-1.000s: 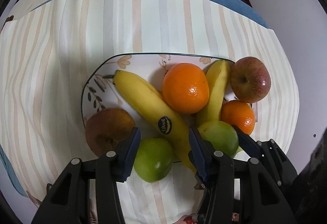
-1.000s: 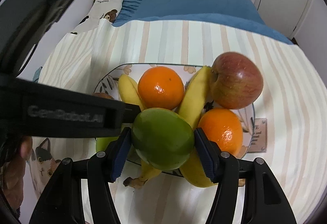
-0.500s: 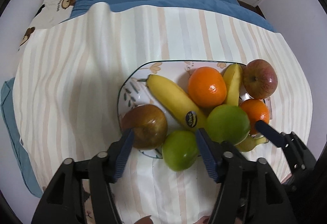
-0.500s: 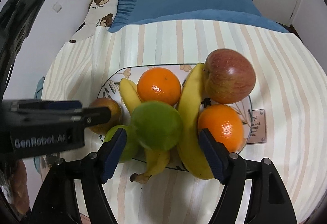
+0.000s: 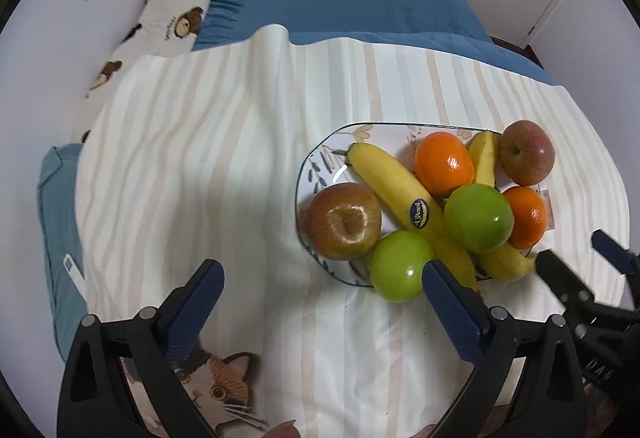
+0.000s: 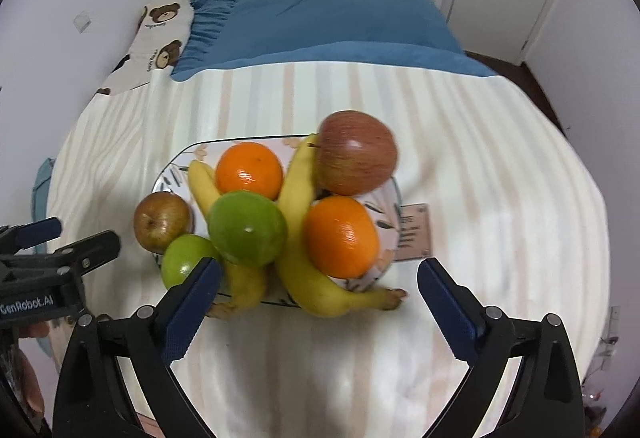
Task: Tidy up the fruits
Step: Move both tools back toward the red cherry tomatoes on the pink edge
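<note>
A patterned plate [image 5: 320, 166] [image 6: 176, 166] on the striped cloth holds two bananas [image 5: 396, 190] [image 6: 300, 198], two oranges [image 5: 444, 164] [image 6: 248, 168], two red apples [image 5: 344, 222] [image 6: 356, 154] and two green apples [image 5: 478, 218] [image 6: 248, 228]. The second green apple [image 5: 400, 266] [image 6: 184, 260] sits at the plate's near edge. My left gripper [image 5: 320, 302] is open and empty, just in front of the plate. My right gripper [image 6: 316, 298] is open and empty, pulled back from the fruit pile.
A striped cloth [image 5: 200, 158] covers the table. A blue bedcover [image 5: 340, 6] and a bear-print pillow [image 5: 168, 6] lie behind it. A small label tag [image 6: 414, 232] lies right of the plate. A cat print [image 5: 216, 386] is on the cloth's near edge.
My right gripper opened and let go of the green apple, which now rests on the pile. Both grippers have drawn back and up from the plate; the left one opened wider.
</note>
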### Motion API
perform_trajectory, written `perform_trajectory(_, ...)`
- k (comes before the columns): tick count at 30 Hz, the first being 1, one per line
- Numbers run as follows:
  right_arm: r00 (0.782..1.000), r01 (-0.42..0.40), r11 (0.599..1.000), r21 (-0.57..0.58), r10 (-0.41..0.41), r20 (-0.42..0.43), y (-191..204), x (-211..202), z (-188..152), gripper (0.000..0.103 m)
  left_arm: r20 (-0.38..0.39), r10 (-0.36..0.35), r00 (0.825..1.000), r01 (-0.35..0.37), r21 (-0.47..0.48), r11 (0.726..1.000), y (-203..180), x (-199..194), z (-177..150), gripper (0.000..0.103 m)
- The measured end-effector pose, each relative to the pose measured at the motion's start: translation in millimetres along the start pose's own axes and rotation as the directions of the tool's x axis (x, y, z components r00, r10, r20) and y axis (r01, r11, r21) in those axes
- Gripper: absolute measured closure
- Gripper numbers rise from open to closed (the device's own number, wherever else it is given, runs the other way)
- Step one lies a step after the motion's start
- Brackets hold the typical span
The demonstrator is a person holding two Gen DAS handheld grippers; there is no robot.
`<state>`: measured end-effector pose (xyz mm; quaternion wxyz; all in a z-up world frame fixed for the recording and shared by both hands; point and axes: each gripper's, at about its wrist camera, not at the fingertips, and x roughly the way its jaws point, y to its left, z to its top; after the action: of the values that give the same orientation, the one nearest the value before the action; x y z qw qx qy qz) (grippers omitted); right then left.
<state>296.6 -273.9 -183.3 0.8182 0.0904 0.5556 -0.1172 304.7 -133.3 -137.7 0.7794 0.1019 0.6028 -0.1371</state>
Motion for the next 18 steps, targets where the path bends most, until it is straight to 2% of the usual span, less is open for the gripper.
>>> perform_trajectory(6,0.999,0.047,0.999,0.008,-0.047,0.025,-5,-19,-6,0.002,0.038,0.010,0.999,-0.009,-0.019,1.000,1,-14,-16,0.002)
perform_trajectory(12,0.998,0.038,0.999,0.023,-0.039,0.058,-6,-42,-13,0.002,0.094,0.015,0.995,-0.014,-0.011,1.000,-7,-39,-28,0.002)
perform_trajectory(18,0.993,0.028,0.999,0.030,-0.031,0.118,-9,-82,-20,0.002,0.159,0.006,0.987,-0.005,-0.006,1.000,-14,-76,-43,0.002)
